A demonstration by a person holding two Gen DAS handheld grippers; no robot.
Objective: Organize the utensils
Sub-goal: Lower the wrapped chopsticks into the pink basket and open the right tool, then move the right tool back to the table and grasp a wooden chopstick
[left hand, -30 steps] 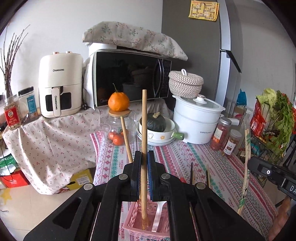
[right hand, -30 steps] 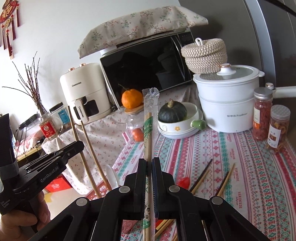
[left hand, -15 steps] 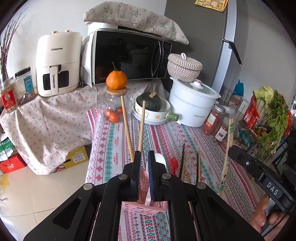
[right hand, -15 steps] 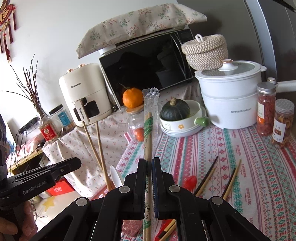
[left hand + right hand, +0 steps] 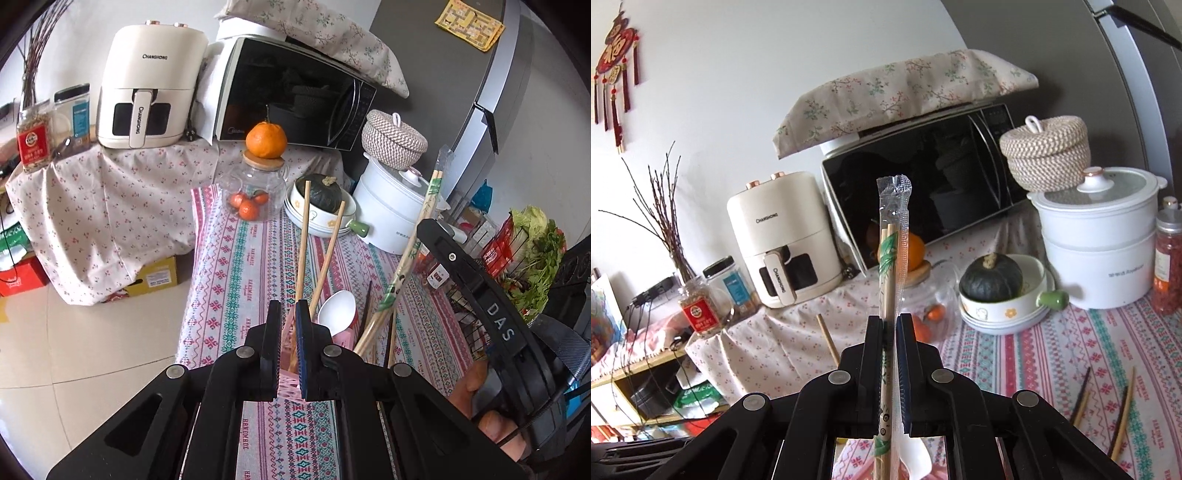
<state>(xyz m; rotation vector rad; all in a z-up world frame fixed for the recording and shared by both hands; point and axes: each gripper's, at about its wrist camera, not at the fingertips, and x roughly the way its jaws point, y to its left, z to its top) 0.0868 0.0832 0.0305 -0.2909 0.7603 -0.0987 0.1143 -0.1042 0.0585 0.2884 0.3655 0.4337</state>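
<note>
Right gripper (image 5: 889, 328) jaws opening yet clamp wrapped chopsticks (image 5: 892, 258) over pink basket (image 5: 286, 384); left gripper (image 5: 287, 314) nearly closed, empty; two bare chopsticks (image 5: 303, 240) and spoon (image 5: 337, 308) already binned; step: depositing; next: lower and release fully.

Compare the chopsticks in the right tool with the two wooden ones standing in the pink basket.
The wrapped chopsticks sit sealed in clear plastic with green print; the two bare chopsticks have no wrapper. The wrapped pair is clamped in the right tool; the bare ones lean loose in the pink basket, splayed apart. Both are pale wood, standing roughly upright.
</note>
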